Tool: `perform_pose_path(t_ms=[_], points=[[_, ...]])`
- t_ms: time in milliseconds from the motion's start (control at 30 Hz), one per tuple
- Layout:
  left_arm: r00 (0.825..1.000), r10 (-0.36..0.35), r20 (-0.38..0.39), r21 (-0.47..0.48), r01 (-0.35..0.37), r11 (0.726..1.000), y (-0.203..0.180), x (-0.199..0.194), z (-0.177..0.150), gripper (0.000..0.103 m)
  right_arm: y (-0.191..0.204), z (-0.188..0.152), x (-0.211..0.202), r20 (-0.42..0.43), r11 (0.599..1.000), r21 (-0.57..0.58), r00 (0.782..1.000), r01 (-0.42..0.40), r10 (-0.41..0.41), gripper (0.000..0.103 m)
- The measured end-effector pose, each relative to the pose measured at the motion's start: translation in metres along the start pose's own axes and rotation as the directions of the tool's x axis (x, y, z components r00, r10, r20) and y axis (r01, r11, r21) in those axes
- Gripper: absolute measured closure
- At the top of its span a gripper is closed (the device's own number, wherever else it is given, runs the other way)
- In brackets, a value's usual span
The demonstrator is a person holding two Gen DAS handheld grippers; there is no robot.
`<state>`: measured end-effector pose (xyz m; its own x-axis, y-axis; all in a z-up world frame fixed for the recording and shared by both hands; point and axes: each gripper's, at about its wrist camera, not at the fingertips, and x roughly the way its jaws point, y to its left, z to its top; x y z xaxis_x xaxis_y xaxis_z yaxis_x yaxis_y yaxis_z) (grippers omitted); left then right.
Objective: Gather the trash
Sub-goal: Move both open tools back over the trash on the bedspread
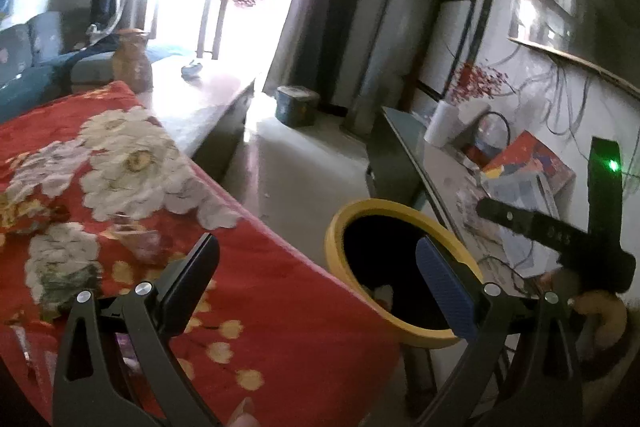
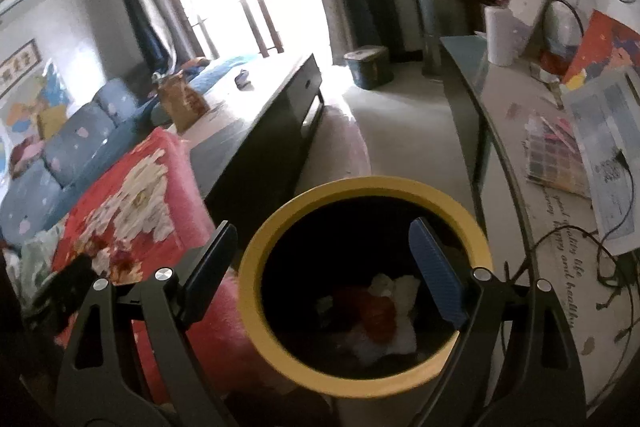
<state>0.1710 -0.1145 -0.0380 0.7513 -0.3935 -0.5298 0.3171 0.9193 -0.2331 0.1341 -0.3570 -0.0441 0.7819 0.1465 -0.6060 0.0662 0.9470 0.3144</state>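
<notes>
Your right gripper [image 2: 324,271] hung above the yellow-rimmed bin [image 2: 256,251] with its fingers spread wide and nothing between them. Your left gripper [image 1: 320,291] was likewise spread wide and empty, over the edge of the red flowered cloth [image 1: 240,247], with the bin at its 2 o'clock.

**Location of the trash.** In the right wrist view, the collected pieces lay at the bottom of the bin: a white crumpled wad [image 2: 396,291] and a red crumpled piece [image 2: 376,315] touching it at its 7 o'clock. In the left wrist view, what looked like a pale wrapper [image 1: 136,239] lay on the cloth at 11 o'clock from the left fingers; blur kept you from identifying it with certainty.

**Handling.**
1. You should have treated such scraps as light, soft and easily crushed. A firm pinch would not have damaged them.
2. A thin wrapper lying flat on cloth was likely to be slippery and hard to get under. The raised, creased edge was the better place to take hold.
3. The cloth itself was soft. Fingers pressed too low risked pinching it together with the scrap.
4. The bin looked light enough to tip if knocked at the rim.
</notes>
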Motion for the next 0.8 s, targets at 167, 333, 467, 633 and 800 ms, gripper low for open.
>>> perform_pose_path(t_ms=[167,333,467,633,800], points=[[0.998,0.044,0.039,-0.018,-0.043,0.999,0.018,-0.018,0.002,0.007,0.025,-0.006,0.0,-0.011,0.997,-0.06,0.999,-0.049,0.048,0.023],[0.995,0.078,0.064,-0.039,-0.076,0.996,0.033,-0.03,0.003,0.007,0.044,-0.01,-0.002,-0.021,0.991,-0.1,0.996,-0.085,0.083,0.021],[0.991,0.104,0.078,-0.063,-0.099,0.993,0.044,-0.04,0.002,0.007,0.053,-0.012,-0.005,-0.029,0.988,-0.106,0.994,-0.111,0.108,0.019],[0.986,0.141,0.093,-0.08,-0.134,0.988,0.058,-0.05,0.001,0.007,0.07,-0.017,-0.007,-0.036,0.981,-0.143,0.991,-0.134,0.13,0.019],[0.98,0.172,0.104,-0.106,-0.161,0.981,0.073,-0.061,-0.001,0.007,0.086,-0.023,-0.008,-0.052,0.971,-0.178,0.987,-0.157,0.15,0.019]])
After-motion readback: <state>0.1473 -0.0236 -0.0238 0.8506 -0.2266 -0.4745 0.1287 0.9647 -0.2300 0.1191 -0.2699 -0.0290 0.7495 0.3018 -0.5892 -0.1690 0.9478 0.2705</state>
